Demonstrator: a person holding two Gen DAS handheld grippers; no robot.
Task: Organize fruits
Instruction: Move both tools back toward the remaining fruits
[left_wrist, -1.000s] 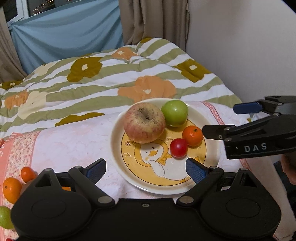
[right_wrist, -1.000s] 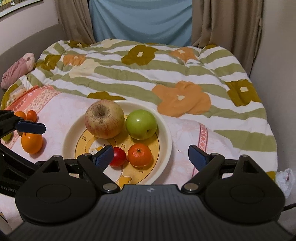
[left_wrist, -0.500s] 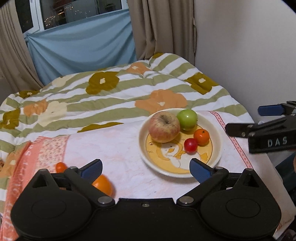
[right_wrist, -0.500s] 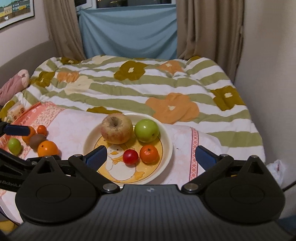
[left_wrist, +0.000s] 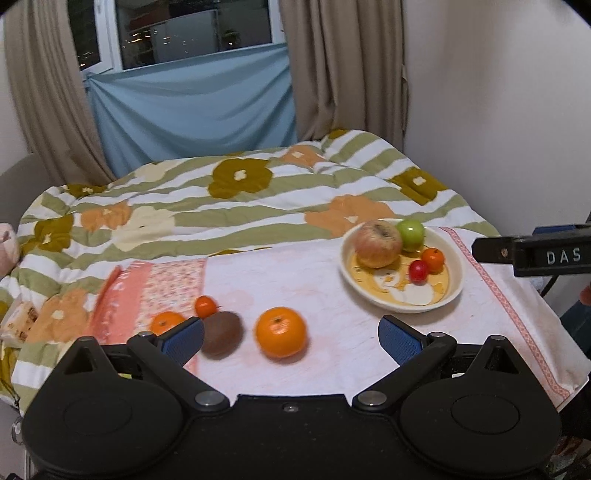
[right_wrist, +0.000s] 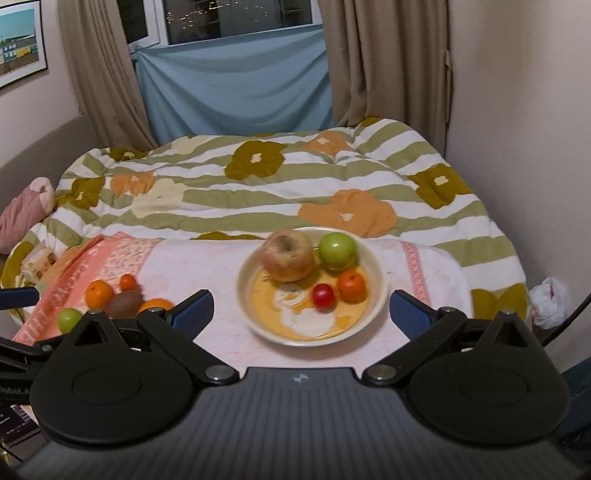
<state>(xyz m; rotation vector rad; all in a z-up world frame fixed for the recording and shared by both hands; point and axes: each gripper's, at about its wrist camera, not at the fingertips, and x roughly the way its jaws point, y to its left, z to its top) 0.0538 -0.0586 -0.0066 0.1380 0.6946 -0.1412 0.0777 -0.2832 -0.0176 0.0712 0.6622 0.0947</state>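
The left gripper (left_wrist: 291, 339) has its fingers (left_wrist: 183, 338) spread wide, having just opened a bit more, and nothing is between them. A big orange (left_wrist: 282, 332) sits on the pink cloth (left_wrist: 317, 280) just past the gap, at about 12 o'clock. A brown kiwi (left_wrist: 222, 334) lies beside the left finger, with two small oranges (left_wrist: 167, 322) at 10 o'clock. The plate (left_wrist: 456, 271) is far off at 2 o'clock.

The right gripper (right_wrist: 302, 312) is spread wide too and holds nothing. The plate lies straight past its gap at 12 o'clock. On it are a big apple (right_wrist: 288, 254), a green apple (right_wrist: 338, 250), a small orange (right_wrist: 352, 286) and a red fruit (right_wrist: 324, 295). The cloth lies on a flowery bed (right_wrist: 258, 192).
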